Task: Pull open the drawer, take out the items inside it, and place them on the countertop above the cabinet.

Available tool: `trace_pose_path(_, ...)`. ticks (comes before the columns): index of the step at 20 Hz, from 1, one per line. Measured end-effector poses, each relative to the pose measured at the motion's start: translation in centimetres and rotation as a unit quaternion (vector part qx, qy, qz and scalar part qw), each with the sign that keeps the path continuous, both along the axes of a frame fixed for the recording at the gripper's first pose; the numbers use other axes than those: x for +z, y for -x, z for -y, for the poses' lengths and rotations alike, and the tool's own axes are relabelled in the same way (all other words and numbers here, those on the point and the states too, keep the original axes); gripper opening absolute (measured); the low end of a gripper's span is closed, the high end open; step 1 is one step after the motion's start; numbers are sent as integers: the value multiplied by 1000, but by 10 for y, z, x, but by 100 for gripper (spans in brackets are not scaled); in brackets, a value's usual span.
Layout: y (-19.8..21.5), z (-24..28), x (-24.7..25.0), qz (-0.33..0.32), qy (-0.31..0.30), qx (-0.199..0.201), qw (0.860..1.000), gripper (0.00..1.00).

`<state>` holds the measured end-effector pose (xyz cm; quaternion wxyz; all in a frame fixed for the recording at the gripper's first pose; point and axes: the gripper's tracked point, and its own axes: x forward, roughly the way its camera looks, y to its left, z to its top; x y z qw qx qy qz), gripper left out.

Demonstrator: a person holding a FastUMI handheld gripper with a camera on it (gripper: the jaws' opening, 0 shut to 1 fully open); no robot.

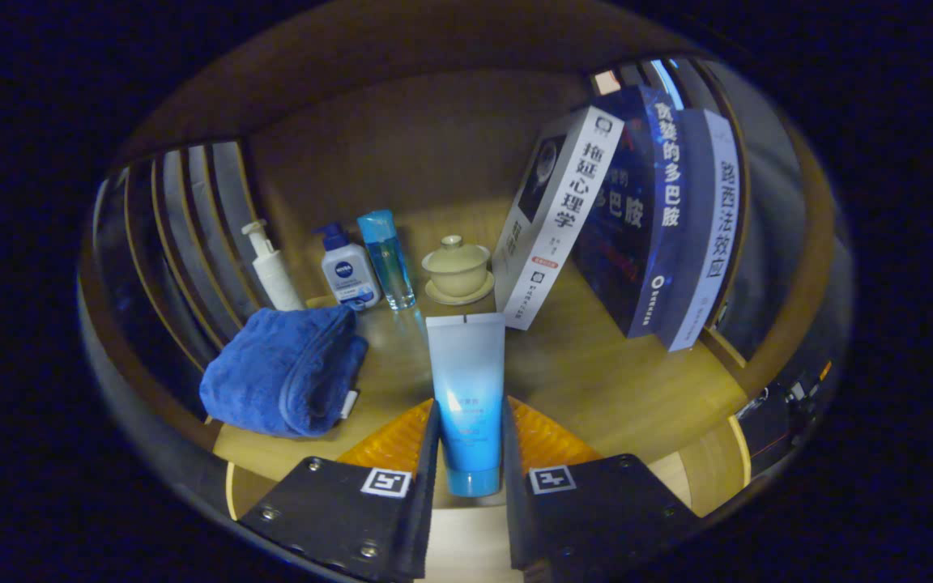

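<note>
A light blue tube (466,380) with a blue cap end lies lengthwise between my fingers, and my gripper (470,421) is shut on it, both fingers pressing its sides. The tube hangs just over the wooden countertop (596,380), its flat crimped end pointing away from me toward the back. On the countertop beyond it stand a white pump bottle (270,267), a small blue-capped bottle (347,271), a clear blue bottle (387,259) and a lidded cream cup on a saucer (457,269). The drawer is out of sight.
A folded blue towel (288,372) lies left of the fingers. Three books (636,227) lean upright at the right. Slatted wooden sides (191,235) and a wooden back panel (418,146) close the shelf in. Bare wood lies ahead right of the tube.
</note>
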<state>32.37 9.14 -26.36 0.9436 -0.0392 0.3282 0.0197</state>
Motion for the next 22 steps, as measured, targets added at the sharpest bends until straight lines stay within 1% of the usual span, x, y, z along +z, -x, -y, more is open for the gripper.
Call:
trace_pose_path(2,-12,-1,-4,7,1,7,1000,39)
trace_pose_path(4,-19,0,-8,3,1,0,1000,39)
trace_pose_path(7,-15,-5,-28,-14,15,6,1000,39)
trace_pose_path(9,-16,-13,-27,3,29,7,1000,41)
trace_pose_path(11,-14,-16,-24,4,28,5,1000,43)
trace_pose_path(14,-14,-9,-1,35,21,-15,999,76)
trace_pose_path(16,-6,-8,19,57,3,-18,998,98)
trace_pose_path(19,22,-5,46,82,-10,-11,997,100)
trace_pose_path(22,60,4,65,101,-6,-2,995,99)
